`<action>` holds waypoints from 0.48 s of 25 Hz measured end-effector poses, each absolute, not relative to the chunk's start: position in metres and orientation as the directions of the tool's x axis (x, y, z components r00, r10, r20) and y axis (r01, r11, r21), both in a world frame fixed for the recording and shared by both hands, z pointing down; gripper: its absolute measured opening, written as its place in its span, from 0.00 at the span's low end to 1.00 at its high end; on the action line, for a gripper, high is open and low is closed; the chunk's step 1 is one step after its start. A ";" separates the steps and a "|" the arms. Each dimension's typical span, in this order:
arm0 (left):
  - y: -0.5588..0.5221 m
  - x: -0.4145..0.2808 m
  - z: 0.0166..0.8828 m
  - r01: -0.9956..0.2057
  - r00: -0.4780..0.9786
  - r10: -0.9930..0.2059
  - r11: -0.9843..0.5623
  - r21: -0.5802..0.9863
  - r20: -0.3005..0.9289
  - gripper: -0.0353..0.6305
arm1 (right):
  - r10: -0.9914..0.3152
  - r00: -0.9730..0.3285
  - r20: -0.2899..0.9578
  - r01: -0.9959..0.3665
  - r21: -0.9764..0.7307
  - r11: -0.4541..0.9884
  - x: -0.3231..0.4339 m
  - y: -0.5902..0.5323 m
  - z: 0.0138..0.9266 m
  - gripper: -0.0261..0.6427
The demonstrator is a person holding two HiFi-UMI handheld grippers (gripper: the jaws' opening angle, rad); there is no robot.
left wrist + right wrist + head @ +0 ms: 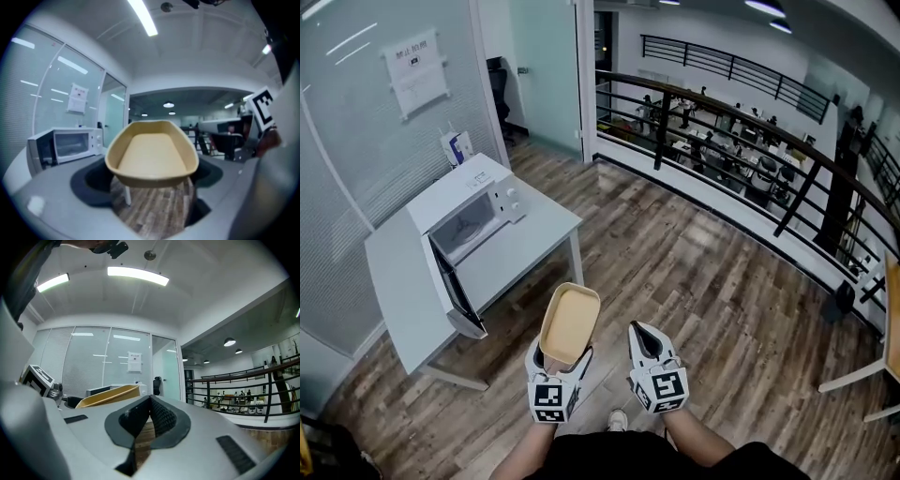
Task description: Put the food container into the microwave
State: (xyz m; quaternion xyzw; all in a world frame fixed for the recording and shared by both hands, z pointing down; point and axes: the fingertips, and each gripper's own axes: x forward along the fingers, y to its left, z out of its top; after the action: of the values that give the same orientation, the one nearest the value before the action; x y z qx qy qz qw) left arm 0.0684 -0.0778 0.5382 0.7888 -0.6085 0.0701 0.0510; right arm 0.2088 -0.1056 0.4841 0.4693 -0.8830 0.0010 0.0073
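At the far left a white table (394,281) stands against a glass wall, with a microwave (469,211) on it. The microwave door (455,291) hangs wide open toward the person, and the lit cavity behind it shows pale walls. A notice sheet (417,70) is stuck to the glass above.

Nearer the middle, the left gripper (561,356) is clamped on the near end of the food container (570,323), a tan oval tub held out level over the wooden floor (703,281), well apart from the microwave. Its inside shows only a plain tan bottom.

Just beside it, the right gripper (645,336) has its jaws pressed together with nothing between them. Farther right, a dark railing (722,112) runs along the floor's edge.
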 end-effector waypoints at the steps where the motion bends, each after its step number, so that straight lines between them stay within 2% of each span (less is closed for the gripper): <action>1: -0.079 0.069 0.539 -0.970 0.238 -0.955 -0.243 -0.007 0.176 0.79 | -0.824 -0.567 0.016 -0.824 0.007 0.567 0.210 -0.109 0.485 0.05; 12: -0.108 0.044 0.549 -0.985 0.171 -0.966 -0.173 0.005 0.196 0.79 | -0.797 -0.603 0.038 -0.797 -0.002 0.603 0.190 -0.153 0.494 0.05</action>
State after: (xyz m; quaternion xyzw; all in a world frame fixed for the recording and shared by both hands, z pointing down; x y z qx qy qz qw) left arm 0.0440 -0.1078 0.5489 0.7623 -0.6396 0.0739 0.0652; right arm 0.1902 -0.1532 0.4937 0.4452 -0.8952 0.0092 0.0165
